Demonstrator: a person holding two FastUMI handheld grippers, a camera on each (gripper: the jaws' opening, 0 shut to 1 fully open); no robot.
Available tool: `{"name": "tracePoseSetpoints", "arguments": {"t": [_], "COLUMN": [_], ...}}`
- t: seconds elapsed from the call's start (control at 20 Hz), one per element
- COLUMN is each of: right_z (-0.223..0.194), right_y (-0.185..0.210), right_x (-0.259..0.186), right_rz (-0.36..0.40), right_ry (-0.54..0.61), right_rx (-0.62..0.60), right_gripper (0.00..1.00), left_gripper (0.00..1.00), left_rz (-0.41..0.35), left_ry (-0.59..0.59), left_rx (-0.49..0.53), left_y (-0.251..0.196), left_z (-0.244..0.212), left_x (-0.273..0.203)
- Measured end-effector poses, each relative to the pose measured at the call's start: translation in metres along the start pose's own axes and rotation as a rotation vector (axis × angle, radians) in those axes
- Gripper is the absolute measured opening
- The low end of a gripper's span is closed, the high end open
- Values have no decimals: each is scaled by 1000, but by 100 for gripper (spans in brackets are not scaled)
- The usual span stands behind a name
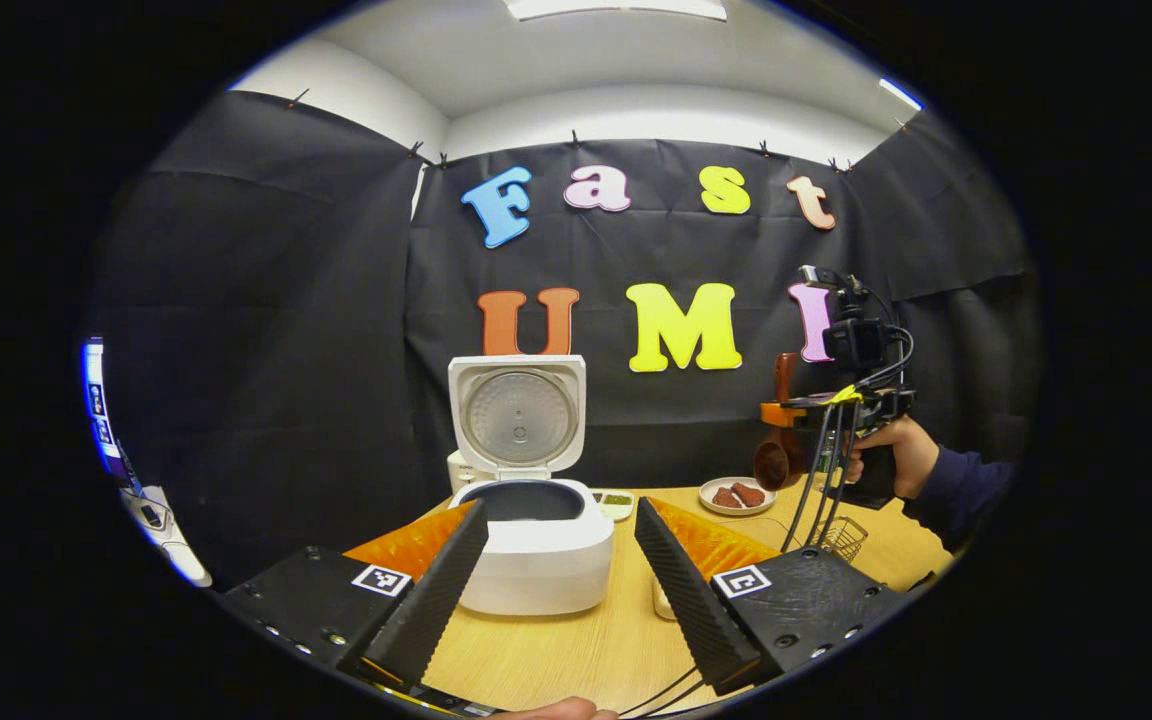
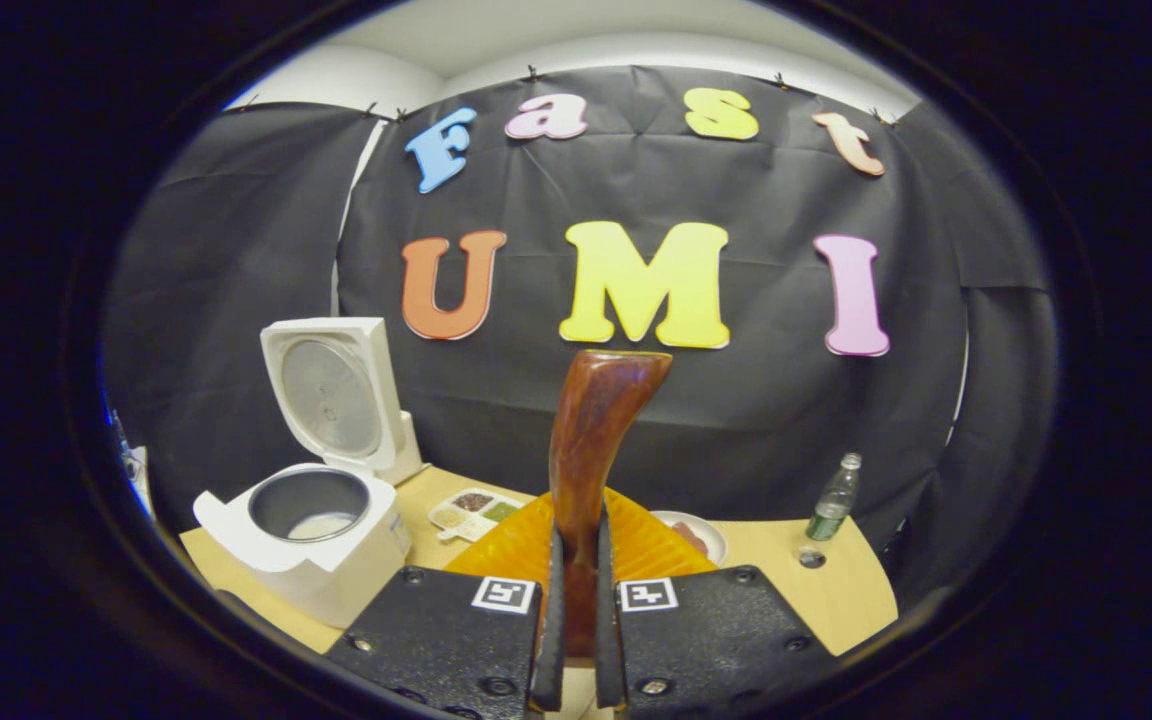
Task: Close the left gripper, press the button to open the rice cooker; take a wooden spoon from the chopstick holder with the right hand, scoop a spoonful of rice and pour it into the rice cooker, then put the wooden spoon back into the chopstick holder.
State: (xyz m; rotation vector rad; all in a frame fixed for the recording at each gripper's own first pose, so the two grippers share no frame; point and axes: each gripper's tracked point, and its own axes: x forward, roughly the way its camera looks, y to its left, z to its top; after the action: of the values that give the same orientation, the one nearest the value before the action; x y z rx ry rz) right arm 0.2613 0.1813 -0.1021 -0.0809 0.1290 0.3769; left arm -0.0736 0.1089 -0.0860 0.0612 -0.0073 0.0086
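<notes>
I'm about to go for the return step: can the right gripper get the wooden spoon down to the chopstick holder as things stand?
Probably yes. In the left gripper view the right gripper holds the wooden spoon high over the table, with the wire chopstick holder below it and nothing between. The cables hanging near the holder could brush it.

Ceiling panels (image 1: 616, 8) lit the booth evenly and brightly; shadows on the bench (image 1: 576, 640) were soft. Fisheye bending curved the edges; focus was sharp.
</notes>
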Motion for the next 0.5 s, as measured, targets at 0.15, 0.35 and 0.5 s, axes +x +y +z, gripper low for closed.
{"name": "tracePoseSetpoints", "arguments": {"t": [0.15,0.35,0.5], "right_z": [-2,-16,-33], "right_y": [-25,-52,-74], "right_x": [-17,-40,-48], "right_rz": [-28,-59,-89], "right_ry": [-1,19,38], "right_rx": [-2,10,75], "right_gripper": [18,19,19], "left_gripper": [95,94,94], "left_rz": [-38,-77,-88], "left_ry": [-11,-15,-10], "left_rx": [-2,-5,2], "left_y": [-13,-26,-32], "left_z": [3,5,0], "left_x": [10,16,13]}}
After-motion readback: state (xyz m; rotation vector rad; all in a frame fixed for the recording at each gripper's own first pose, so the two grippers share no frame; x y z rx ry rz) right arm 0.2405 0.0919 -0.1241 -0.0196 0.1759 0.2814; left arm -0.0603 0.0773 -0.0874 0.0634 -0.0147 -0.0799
